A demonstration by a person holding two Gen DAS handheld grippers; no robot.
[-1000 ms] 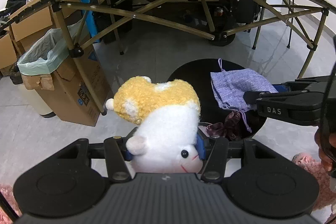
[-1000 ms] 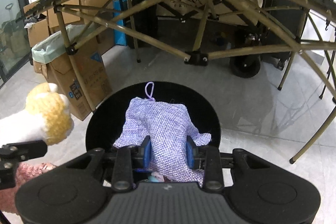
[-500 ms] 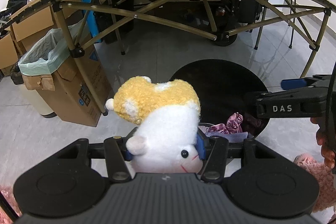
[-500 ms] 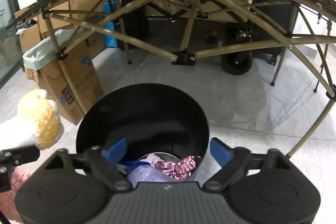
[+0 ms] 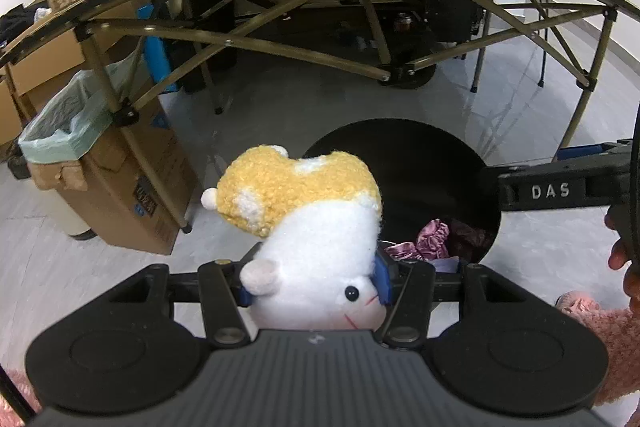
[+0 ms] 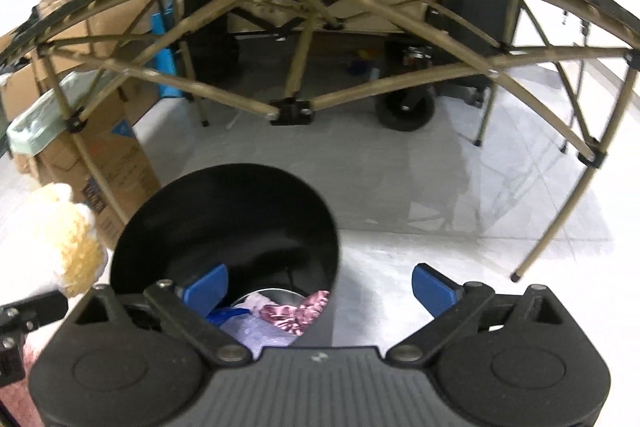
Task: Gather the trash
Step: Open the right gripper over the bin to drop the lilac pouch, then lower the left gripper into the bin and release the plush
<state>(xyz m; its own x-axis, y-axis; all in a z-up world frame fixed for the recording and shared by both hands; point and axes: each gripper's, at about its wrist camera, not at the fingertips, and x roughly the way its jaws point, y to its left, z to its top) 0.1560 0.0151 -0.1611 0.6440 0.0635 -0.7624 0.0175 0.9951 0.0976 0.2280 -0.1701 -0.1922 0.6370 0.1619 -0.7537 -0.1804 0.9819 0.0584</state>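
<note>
Plush toy [image 5: 316,227] (fuzzy yellow over white) sits clamped in left hand-held gripper [image 5: 314,287]; right hand-held gripper [image 6: 320,283] opening, empty.

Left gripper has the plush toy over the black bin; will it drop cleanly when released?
Probably. The plush toy looks soft and light, bulging around the left gripper, so it may cling briefly. Being floppy, it should settle, not bounce, in the black bin.

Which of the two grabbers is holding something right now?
The left gripper: its blue pads squeeze the white and yellow plush toy. The right gripper is opening, nothing between its jaws, above the black bin.
</note>
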